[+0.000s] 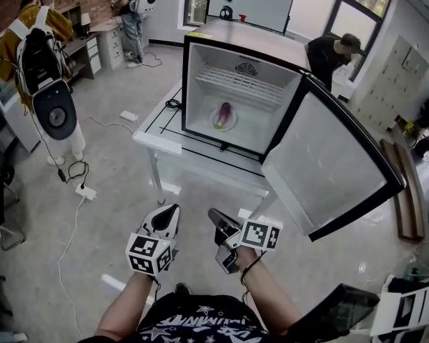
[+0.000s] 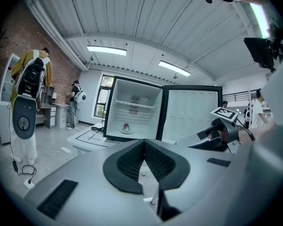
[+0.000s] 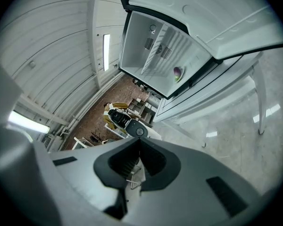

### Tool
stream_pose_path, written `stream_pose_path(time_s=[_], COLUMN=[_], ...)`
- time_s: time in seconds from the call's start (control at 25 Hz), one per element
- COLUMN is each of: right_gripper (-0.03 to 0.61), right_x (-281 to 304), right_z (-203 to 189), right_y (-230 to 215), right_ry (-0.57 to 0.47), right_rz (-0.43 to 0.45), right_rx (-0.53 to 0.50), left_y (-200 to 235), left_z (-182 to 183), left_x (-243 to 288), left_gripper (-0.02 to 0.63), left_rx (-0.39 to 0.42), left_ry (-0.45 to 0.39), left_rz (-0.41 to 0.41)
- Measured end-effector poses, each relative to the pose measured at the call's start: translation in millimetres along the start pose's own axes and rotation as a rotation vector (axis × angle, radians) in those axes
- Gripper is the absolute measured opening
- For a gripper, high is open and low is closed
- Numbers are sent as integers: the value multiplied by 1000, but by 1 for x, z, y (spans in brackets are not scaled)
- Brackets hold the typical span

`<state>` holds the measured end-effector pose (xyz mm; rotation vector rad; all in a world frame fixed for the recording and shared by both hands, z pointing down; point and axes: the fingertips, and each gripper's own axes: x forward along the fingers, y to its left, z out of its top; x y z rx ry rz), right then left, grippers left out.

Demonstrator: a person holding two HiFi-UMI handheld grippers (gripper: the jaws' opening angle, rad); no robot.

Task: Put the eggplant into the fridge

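Head view: the eggplant [image 1: 224,113] lies inside the open fridge [image 1: 200,84], long axis 12-to-6, well apart at 12 o'clock from the left gripper [image 1: 168,213] and the right gripper [image 1: 216,216], which is slightly nearer.
Left gripper view: jaws pressed together, empty; eggplant near 12.
Right gripper view: jaws together, empty; eggplant at 1 o'clock.

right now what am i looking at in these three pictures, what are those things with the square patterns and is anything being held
There is no robot here. A person holds two hand tools, each with two jaws. The patterned cubes are part of those tools. The steep downward picture comes from a camera on the person's head and shows the left gripper and right gripper. The other two pictures come from cameras riding on each gripper, looking along its jaws. Both pairs of jaws are closed on nothing. Ahead, a small fridge stands on a white table, door open. The purple eggplant lies on a plate inside.
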<state>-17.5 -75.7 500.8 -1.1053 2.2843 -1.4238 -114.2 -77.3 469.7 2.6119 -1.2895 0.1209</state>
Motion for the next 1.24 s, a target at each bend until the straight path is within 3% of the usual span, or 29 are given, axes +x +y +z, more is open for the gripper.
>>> stream_pose_path(time_s=[0.56, 1.24], right_gripper=[6, 6], right_x=[-77, -158], right_z=[-7, -40], right_y=[-13, -13], right_ry=[85, 153], right_rz=[29, 49], right_rx=[-9, -60], left_y=[-90, -169], left_z=[-12, -38], left_x=[-2, -37], left_gripper=[9, 9], left_rx=[-7, -13], left_ry=[14, 26], left_rz=[39, 81])
